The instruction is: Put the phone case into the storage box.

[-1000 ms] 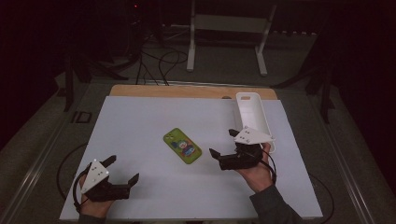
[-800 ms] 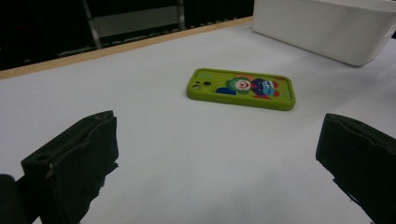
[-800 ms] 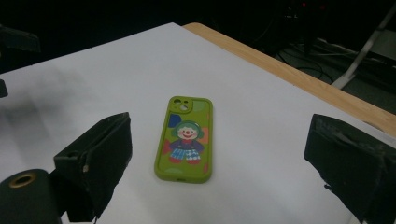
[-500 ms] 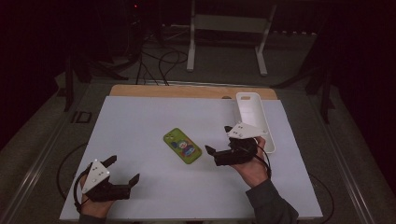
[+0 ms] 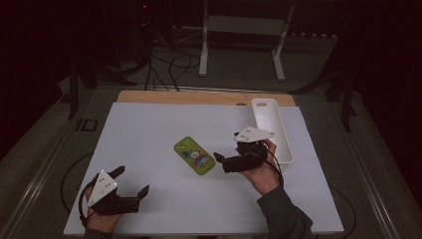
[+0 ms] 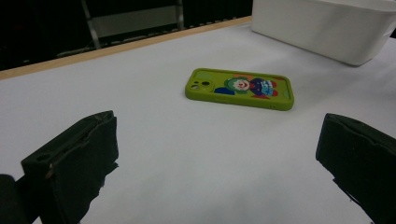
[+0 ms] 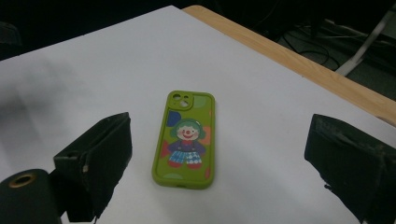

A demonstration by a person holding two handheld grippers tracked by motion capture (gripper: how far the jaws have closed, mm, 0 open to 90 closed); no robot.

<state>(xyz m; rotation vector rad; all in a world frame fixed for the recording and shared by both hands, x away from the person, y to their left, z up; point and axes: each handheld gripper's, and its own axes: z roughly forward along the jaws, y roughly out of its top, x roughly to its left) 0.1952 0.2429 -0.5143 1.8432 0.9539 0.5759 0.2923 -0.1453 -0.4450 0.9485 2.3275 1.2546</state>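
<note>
The right tool was held just above the white sheet of the desk, with its two black jaws spread wide and nothing between them. It pointed toward the green rectangular phone with a clown picture on its back, which was just beside the jaw tips but not touching them. In the right gripper view the phone lay flat between the two jaws, a little ahead of them, with the camera holes at the far end. Nothing stood between this tool and the phone.

Behind the right hand there was a long white plastic tray, near the right edge of the sheet; the hand and the grey plate covered part of its nearer side. The tray looked empty as far as I could see.

The left tool was also released, jaws apart, low at the near left corner of the desk and well apart from the phone. In the left gripper view the phone lay far ahead, and the white tray was behind it.

A wooden border of the desk showed at the far side.
</note>
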